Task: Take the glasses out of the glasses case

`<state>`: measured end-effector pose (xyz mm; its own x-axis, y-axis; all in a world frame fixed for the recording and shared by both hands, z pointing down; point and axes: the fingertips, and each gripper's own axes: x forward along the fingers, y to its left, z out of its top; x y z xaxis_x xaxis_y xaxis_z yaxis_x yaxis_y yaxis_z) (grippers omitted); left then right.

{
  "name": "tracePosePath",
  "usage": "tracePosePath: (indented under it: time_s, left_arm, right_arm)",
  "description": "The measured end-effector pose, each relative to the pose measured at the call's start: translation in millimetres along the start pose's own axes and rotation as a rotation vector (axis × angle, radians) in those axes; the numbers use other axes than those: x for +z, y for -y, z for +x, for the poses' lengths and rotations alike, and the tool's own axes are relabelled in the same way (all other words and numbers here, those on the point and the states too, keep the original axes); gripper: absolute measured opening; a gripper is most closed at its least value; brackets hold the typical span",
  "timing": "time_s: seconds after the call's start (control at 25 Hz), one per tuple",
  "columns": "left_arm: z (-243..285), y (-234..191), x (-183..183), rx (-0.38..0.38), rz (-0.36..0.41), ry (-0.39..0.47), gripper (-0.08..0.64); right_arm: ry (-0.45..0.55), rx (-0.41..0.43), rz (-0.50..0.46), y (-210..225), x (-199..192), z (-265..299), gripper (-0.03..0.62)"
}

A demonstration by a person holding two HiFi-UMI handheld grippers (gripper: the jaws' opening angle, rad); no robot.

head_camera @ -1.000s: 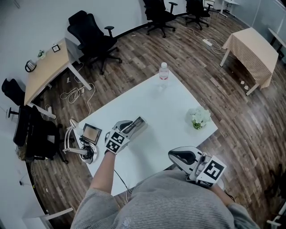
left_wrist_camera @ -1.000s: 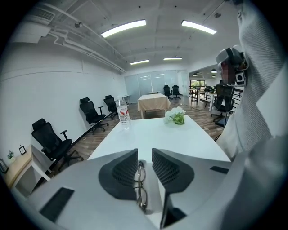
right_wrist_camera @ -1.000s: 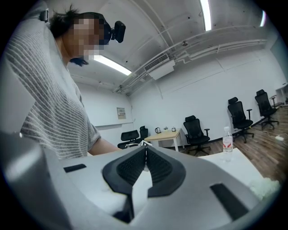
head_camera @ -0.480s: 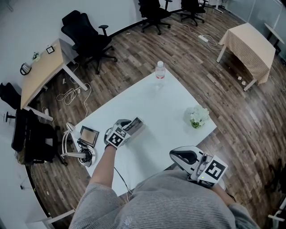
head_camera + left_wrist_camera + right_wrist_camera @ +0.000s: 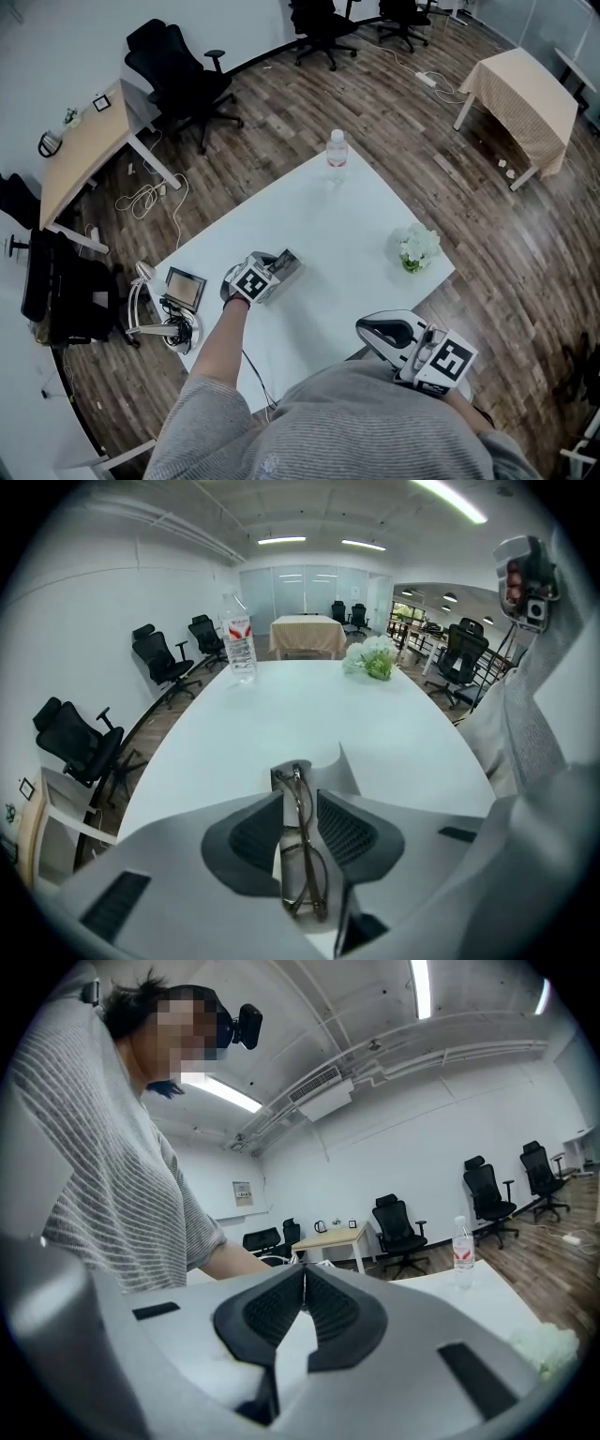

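In the left gripper view, the left gripper's (image 5: 300, 797) fingers are narrow, clamping the folded glasses (image 5: 304, 874) above the open case (image 5: 339, 767) on the bench (image 5: 281, 705). The head view shows only the case (image 5: 289, 265), not the glasses. The right gripper (image 5: 303, 1282), fingers pressed together on nothing, hangs near the person's torso.

Dark plank floor (image 5: 487, 253), white walls (image 5: 56, 37), black office chairs (image 5: 183, 80), 1 cloth-covered table (image 5: 525, 98).

The glasses (image 5: 302, 855) seem thin shiny metal, the table (image 5: 281, 714) smooth matt white, the floor (image 5: 487, 244) glossy wood.

one glasses case (image 5: 343, 774), one pair of glasses (image 5: 304, 855), one bottle (image 5: 336, 151), one flower bunch (image 5: 417, 247) (and two grippers (image 5: 272, 270) (image 5: 380, 329)).
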<state>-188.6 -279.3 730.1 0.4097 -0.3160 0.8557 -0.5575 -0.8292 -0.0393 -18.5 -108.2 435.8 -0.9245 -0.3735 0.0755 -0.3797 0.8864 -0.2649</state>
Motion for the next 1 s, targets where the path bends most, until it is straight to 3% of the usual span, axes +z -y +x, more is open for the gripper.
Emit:
tracePosePath:
  time_s: [0.32,0.64,0.76,1.0]
  left_arm:
    - [20,-1,-16,-0.020,-0.013,-0.163,0.103]
    - [29,7,-17,-0.056,-0.010,-0.222,0.092]
    - [30,6,-22,-0.057,-0.049,-0.232,0.031]
    - [21,1,-26,-0.045,-0.096,-0.212,0.029]
  right_arm:
    - [0.004,-0.054,0.006,13,-3,-3,0.015]
    - [0.006,-0.079,0.008,18,-3,-4,0.015]
    - [-0.001,-0.077,-0.001,18,-3,-4,0.015]
    - [0.009,-0.072,-0.003,16,-2,-2,0.015]
